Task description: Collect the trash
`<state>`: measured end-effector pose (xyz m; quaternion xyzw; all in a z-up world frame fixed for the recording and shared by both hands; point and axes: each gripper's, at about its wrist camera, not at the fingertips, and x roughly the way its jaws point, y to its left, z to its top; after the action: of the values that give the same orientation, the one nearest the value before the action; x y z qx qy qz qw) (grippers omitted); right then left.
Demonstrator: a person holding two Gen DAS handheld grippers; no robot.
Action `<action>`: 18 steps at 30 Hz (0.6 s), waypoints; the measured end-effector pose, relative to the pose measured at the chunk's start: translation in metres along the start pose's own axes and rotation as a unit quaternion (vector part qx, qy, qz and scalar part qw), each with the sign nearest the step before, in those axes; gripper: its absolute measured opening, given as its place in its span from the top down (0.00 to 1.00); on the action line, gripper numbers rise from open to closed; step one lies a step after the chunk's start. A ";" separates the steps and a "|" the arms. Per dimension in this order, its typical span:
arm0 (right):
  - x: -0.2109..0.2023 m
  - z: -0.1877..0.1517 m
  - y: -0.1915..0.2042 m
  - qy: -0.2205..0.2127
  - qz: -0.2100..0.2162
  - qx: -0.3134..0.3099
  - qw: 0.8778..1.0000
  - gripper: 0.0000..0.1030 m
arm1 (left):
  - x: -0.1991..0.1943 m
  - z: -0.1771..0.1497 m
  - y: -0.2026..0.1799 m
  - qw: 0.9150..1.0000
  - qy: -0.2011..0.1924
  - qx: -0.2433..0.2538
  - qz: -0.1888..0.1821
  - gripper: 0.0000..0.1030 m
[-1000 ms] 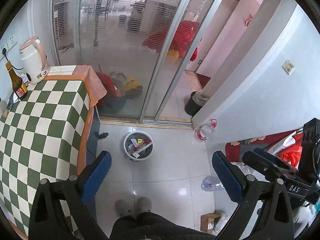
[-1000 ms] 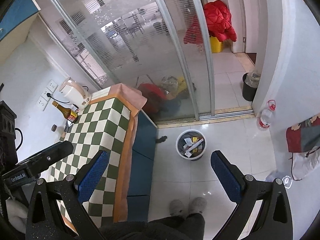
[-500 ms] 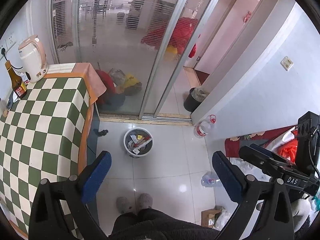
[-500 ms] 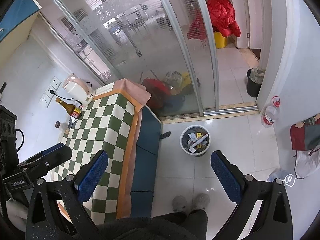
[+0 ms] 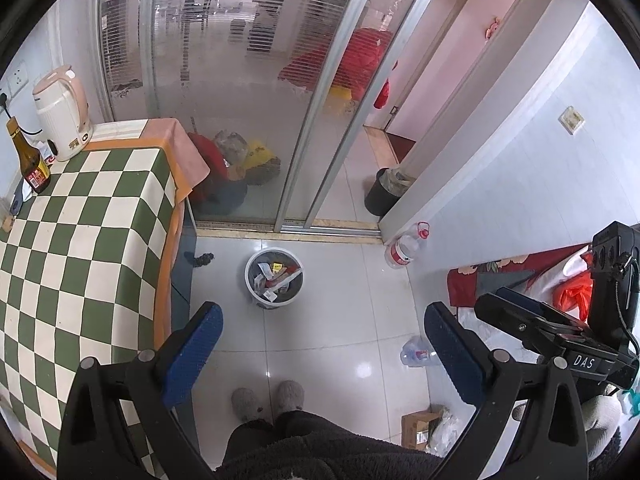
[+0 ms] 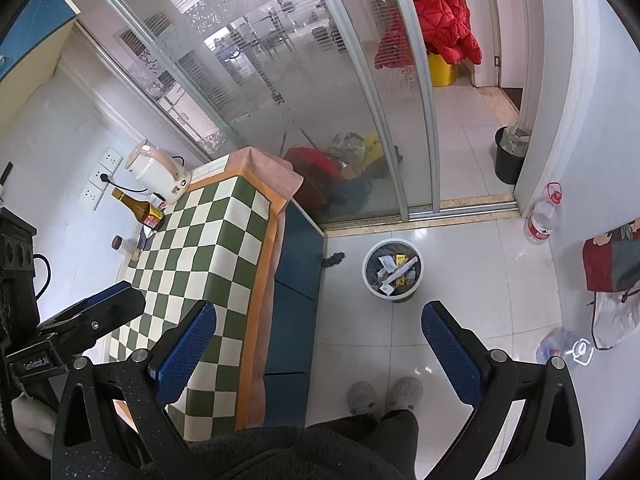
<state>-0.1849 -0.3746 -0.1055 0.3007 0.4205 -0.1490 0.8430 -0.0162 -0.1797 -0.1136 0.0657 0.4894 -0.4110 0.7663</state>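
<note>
A white waste bin holding paper scraps and wrappers stands on the tiled floor; the right wrist view shows the same bin. My left gripper hangs open high above the floor with nothing between its blue pads. My right gripper is open and empty too, held over the table edge and floor. An empty clear bottle lies on the floor at the right, seen also as the bottle. A small cardboard box lies near the person's slippers.
A green-checked table carries a kettle and a brown bottle. A large water jug stands by the wall. A black bin sits past the sliding glass door. Red cloth and bags lie at right.
Both grippers have risen and tilted slightly, so the bin and floor sit a little farther away. Both stay open and empty.
</note>
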 end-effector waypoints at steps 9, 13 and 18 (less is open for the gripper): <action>-0.002 -0.003 0.002 0.002 -0.001 0.001 1.000 0.00 | 0.004 -0.002 -0.003 1.000 0.009 0.001 -0.008 0.00; -0.002 -0.004 0.002 0.003 0.000 0.002 1.000 0.00 | 0.004 -0.003 -0.004 1.000 0.010 0.000 -0.011 0.00; -0.003 -0.007 0.001 0.008 -0.001 0.003 1.000 0.00 | 0.004 -0.003 -0.003 1.000 0.010 -0.002 -0.013 0.00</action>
<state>-0.1909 -0.3692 -0.1056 0.3042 0.4266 -0.1490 0.8386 -0.0197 -0.1820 -0.1174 0.0618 0.4991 -0.4194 0.7558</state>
